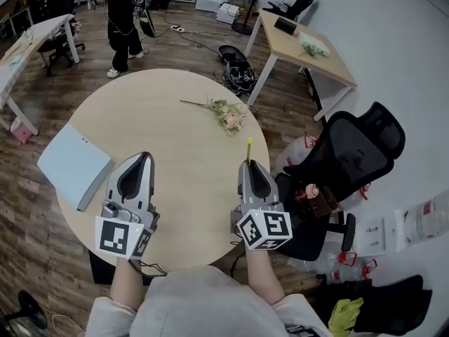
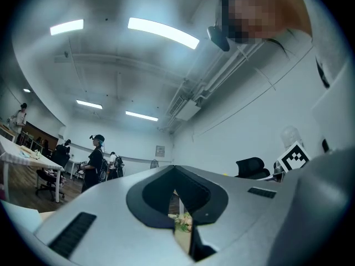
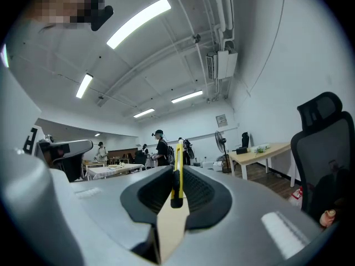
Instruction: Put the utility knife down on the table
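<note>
Right gripper clenched on slim yellow utility knife, poised over round pale wooden table near its right edge. Left gripper jaws together, empty. Put-down not done; 2 steps left: lower, release.

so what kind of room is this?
Probably a shared office or lab: wooden desks, a black office chair, strip lights overhead, and other people standing at the back.
</note>
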